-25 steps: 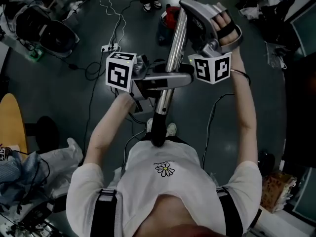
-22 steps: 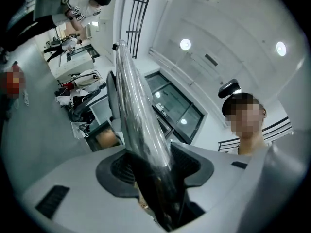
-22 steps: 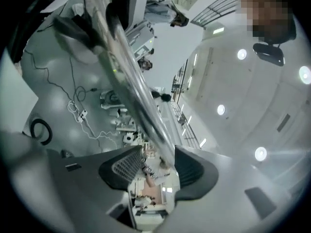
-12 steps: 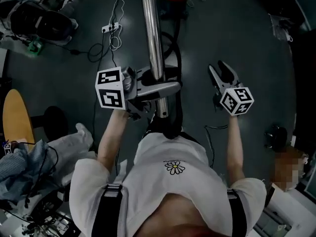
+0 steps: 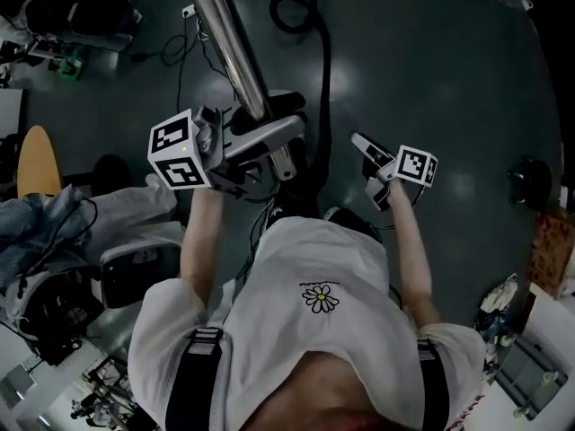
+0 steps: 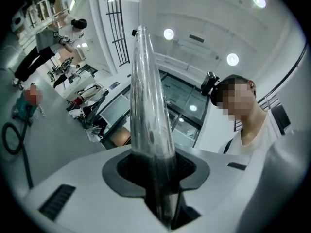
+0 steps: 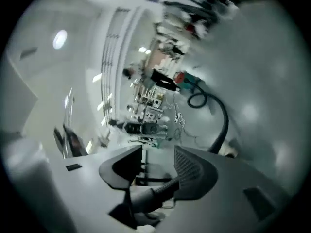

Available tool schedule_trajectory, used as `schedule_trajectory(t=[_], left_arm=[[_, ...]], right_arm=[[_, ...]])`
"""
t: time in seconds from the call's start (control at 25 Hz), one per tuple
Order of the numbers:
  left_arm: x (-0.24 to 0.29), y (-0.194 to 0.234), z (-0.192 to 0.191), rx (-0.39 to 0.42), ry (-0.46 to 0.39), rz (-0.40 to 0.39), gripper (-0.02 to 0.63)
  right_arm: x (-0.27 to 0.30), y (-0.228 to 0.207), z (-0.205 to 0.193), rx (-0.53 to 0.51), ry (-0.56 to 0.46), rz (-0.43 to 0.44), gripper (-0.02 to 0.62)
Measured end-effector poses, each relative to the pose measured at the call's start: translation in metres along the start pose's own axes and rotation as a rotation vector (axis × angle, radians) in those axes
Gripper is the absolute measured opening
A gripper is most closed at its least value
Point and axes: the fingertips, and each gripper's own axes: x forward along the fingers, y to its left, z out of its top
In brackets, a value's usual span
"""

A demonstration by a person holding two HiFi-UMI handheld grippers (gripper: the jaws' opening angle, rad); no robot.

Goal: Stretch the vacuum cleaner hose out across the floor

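Note:
The vacuum cleaner's shiny metal tube [image 5: 229, 48] slants from the top left down to the middle of the head view. My left gripper [image 5: 274, 137] is closing on its lower end, and the tube [image 6: 148, 110] fills the gap between the pads [image 6: 194, 171]. The black hose [image 5: 322, 70] runs along the dark floor from a loop at the top down towards the person's feet. It also shows as the hose [image 7: 221, 120] curving over the floor. My right gripper [image 5: 367, 164] hangs to the right of the hose, open, with nothing between its fingers [image 7: 194, 171].
A power strip with white cables [image 5: 190, 12] lies at the top left. A round wooden seat [image 5: 36, 160], a white device [image 5: 135, 272] and cluttered gear stand at the left. A small black object [image 5: 526, 178] sits at the right. A person [image 6: 48, 47] stands far off.
The right gripper has let go of the tube and dropped to the right, free. The tube now leans to the upper left, with the left gripper still round its lower end.

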Motion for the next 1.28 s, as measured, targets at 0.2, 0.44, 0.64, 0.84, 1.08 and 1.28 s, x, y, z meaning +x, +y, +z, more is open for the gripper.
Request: schedule_trajectory(t=[0.2, 0.44, 0.64, 0.84, 1.08, 1.28], left_arm=[[0.005, -0.048, -0.018, 0.013, 0.063, -0.017, 0.124], [0.009, -0.050, -0.006, 0.001, 0.062, -0.077, 0.124], [-0.009, -0.041, 0.023, -0.039, 0.020, -0.106, 0.123], [-0.033, -0.024, 0.053, -0.054, -0.012, -0.119, 0.118], [-0.051, -0.025, 0.075, -0.062, -0.015, -0.168, 0.118], [-0.053, -0.026, 0.085, -0.050, 0.000, -0.189, 0.118]], right_arm=[[-0.040, -0.028, -0.072, 0.445, -0.050, 0.106, 0.213], [0.006, -0.043, -0.104, 0.809, -0.061, 0.168, 0.213], [0.079, -0.054, -0.109, 1.031, -0.042, 0.201, 0.213], [0.144, -0.029, -0.107, 1.170, 0.013, 0.370, 0.213], [0.182, 0.009, -0.118, 1.116, 0.154, 0.483, 0.213], [0.193, 0.036, -0.107, 1.070, 0.118, 0.534, 0.212]])
